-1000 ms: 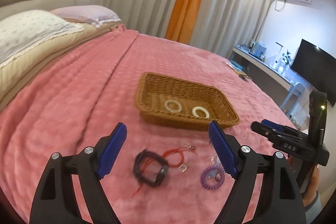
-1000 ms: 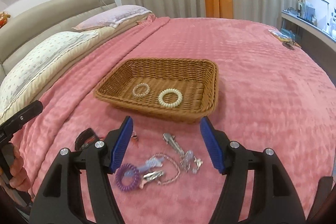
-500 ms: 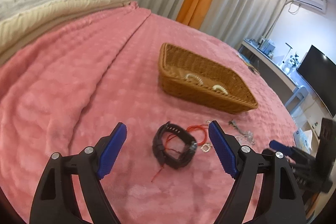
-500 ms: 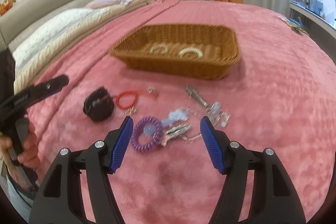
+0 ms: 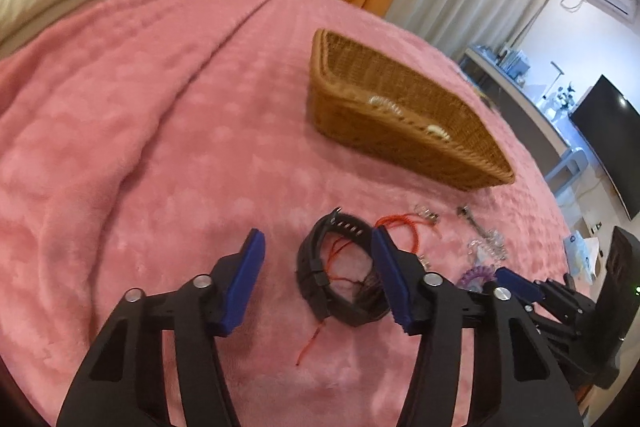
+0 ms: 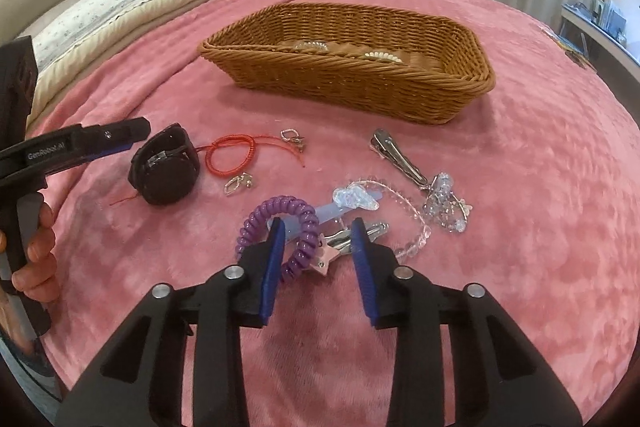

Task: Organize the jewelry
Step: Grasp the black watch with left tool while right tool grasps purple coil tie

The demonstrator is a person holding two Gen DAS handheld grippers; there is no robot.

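Both grippers are down low over the pink fleece blanket (image 6: 540, 163), right in the jewelry pile. The left gripper (image 5: 318, 251) has its blue-padded jaws spread wide, and the black wristwatch with a rubbery strap (image 5: 340, 279) sits on edge between them, closer to the right-hand pad, which covers part of the watch. Can't tell if that pad actually touches it. A thin red cord bracelet (image 5: 400, 227) trails through the watch loop and out toward 1 o'clock.

The right gripper (image 6: 318, 233) is open to a middling width. The purple spiral hair tie (image 6: 280, 227) lies right at its left pad, with the near side of the coil sitting inside the gap. A pink star hair clip (image 6: 326, 257) with a silver clasp is between the pads too. Nothing is pinched by either one.

From the right wrist view, a pale blue clip with a clear bow (image 6: 352, 201) is just past the tips at 12 o'clock, a clear beaded bracelet (image 6: 408, 223) curls off at 1 o'clock, and a silver alligator clip (image 6: 396, 157) sits further out the same way beside a clump of clear crystal charms (image 6: 446, 207). The brown woven wicker basket (image 6: 360, 83) is well beyond at 12 o'clock with two whitish coil hair ties (image 6: 382, 55) inside.
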